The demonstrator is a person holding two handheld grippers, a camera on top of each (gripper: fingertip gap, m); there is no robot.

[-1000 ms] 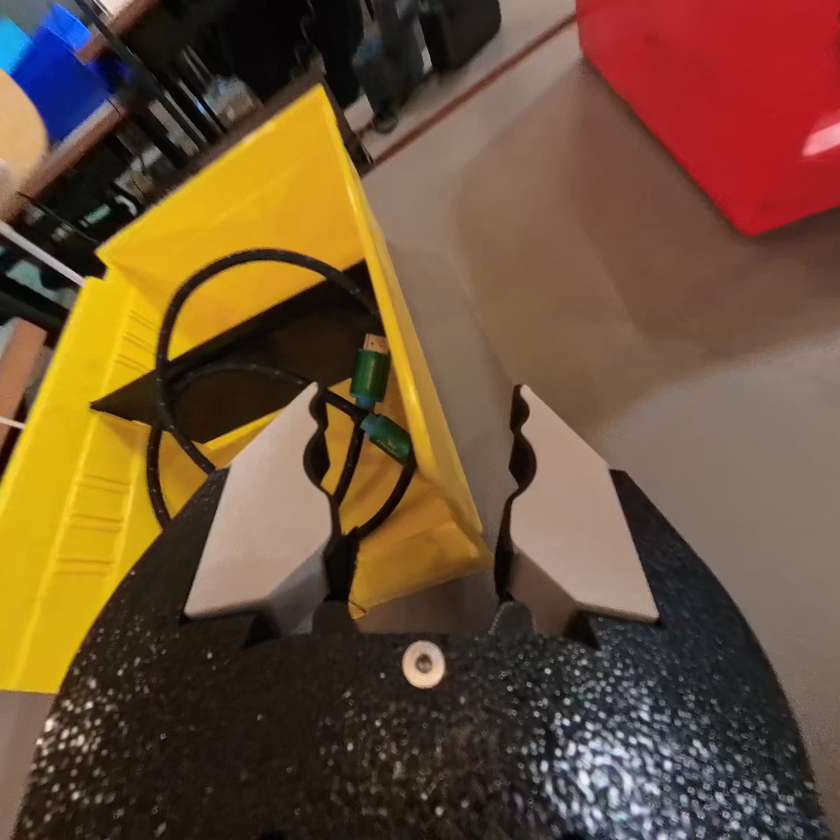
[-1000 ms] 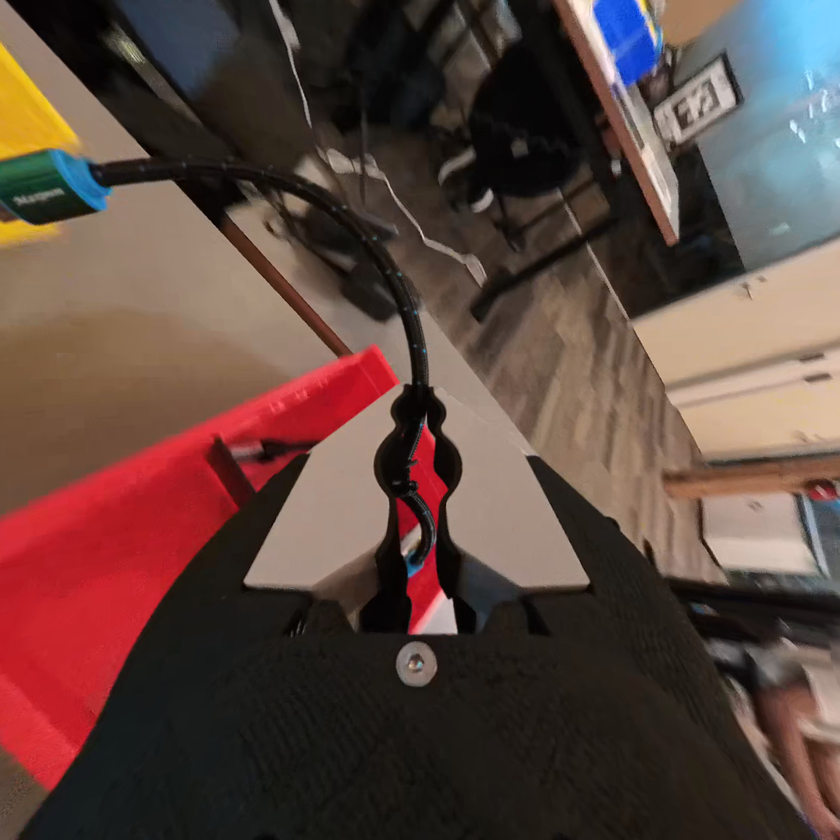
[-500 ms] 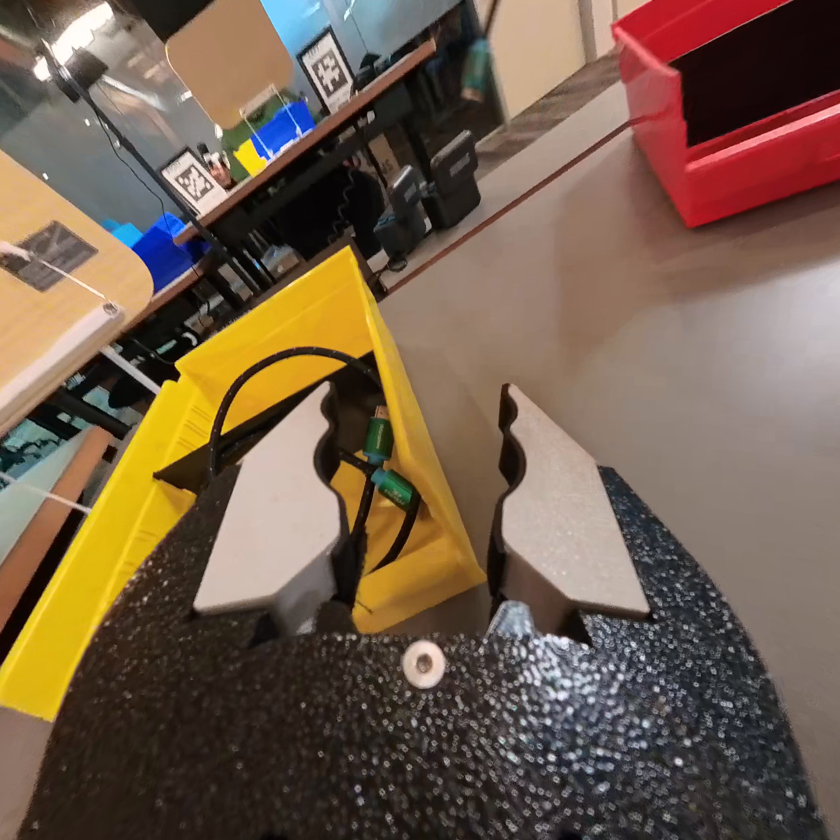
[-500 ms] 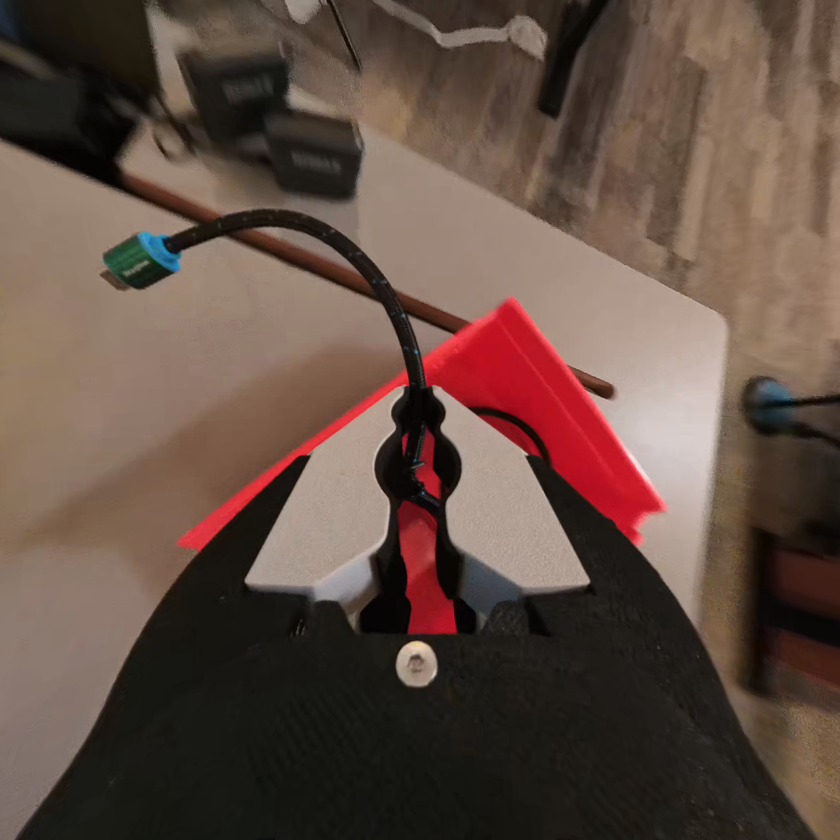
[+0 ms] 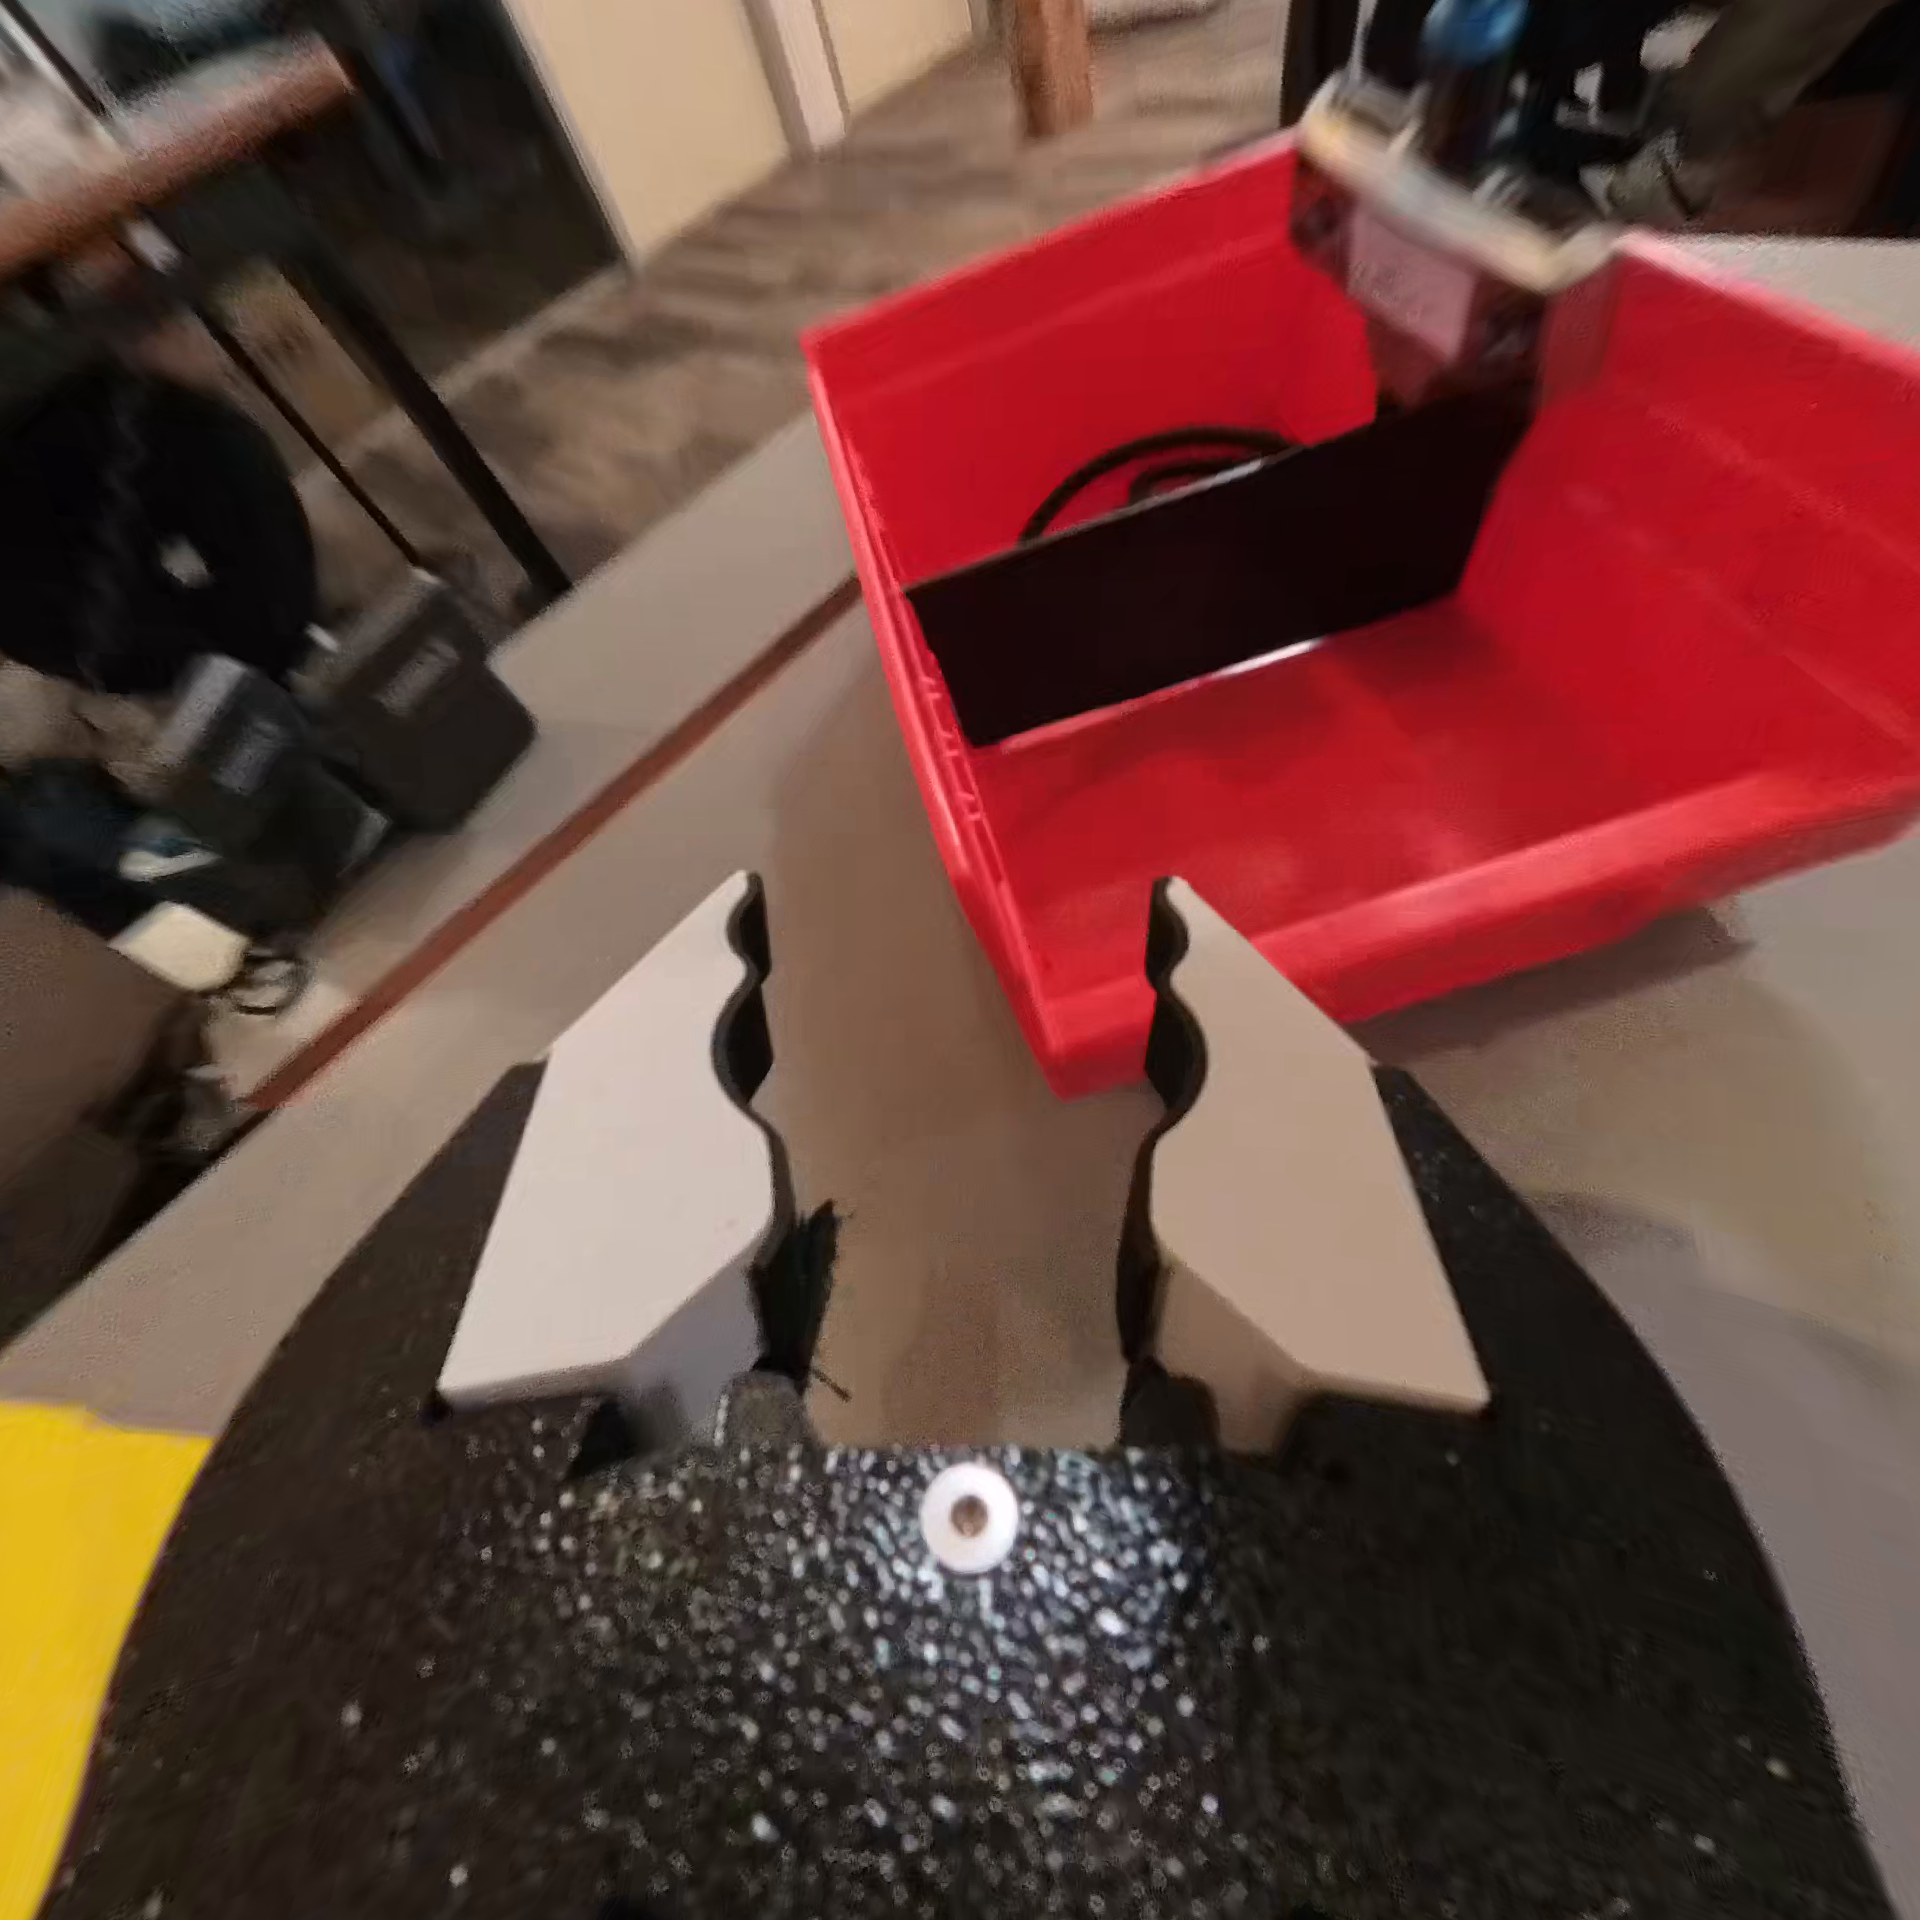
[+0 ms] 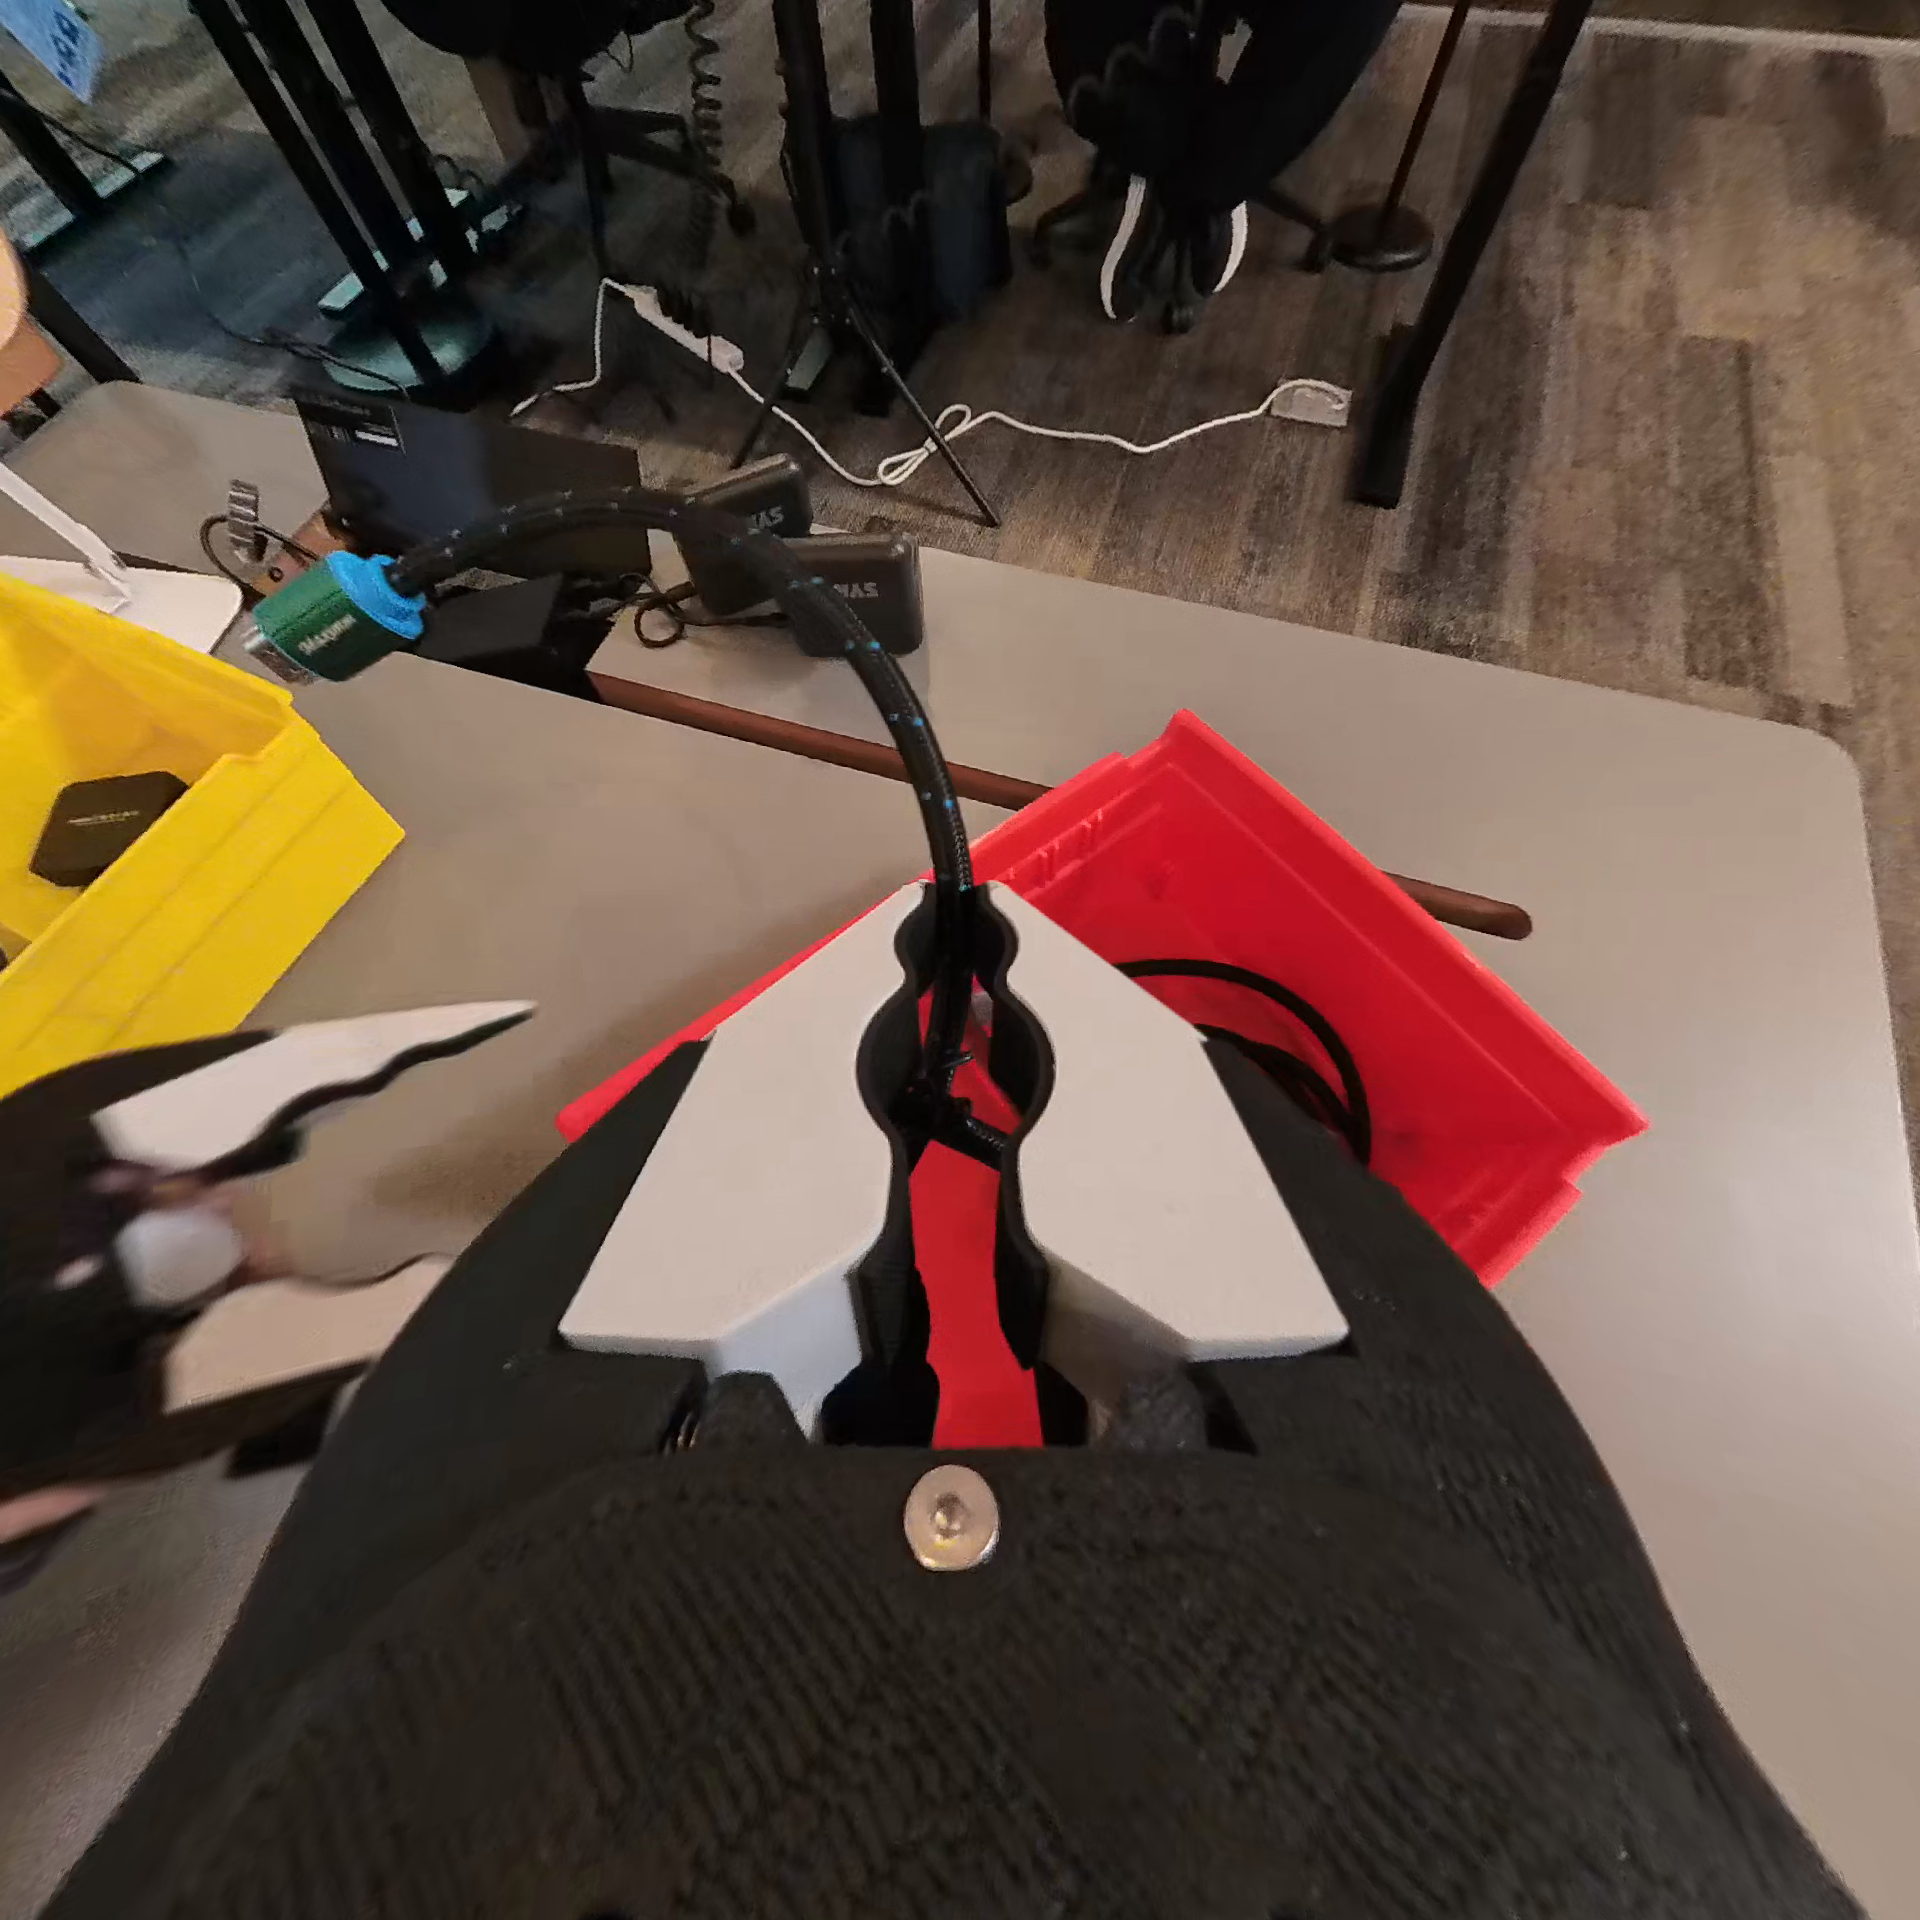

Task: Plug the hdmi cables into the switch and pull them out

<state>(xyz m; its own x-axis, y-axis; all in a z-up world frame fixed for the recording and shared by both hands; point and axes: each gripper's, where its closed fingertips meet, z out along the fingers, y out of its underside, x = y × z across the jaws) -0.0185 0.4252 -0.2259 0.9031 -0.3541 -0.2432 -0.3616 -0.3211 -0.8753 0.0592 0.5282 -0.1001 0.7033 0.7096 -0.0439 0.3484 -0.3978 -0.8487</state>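
1. Over the red bin (image 6: 1299, 935), my right gripper (image 6: 961, 904) has its jaws clamped on the HDMI cable (image 6: 914, 748), its plug (image 6: 332, 629) free.
2. My left gripper (image 5: 956, 914) is spread wide, empty.
3. I'd regrip near the plug before approaching the switch (image 6: 104, 826) in the yellow bin (image 6: 208, 883).

You have a red bin (image 6: 1299, 935) with a black divider (image 5: 1195, 582) on the grey counter (image 6: 1610, 1455), and a yellow bin (image 6: 208, 883) well apart to its left. Beyond the counter's far edge, a white power strip (image 6: 686, 327) lies on the floor.
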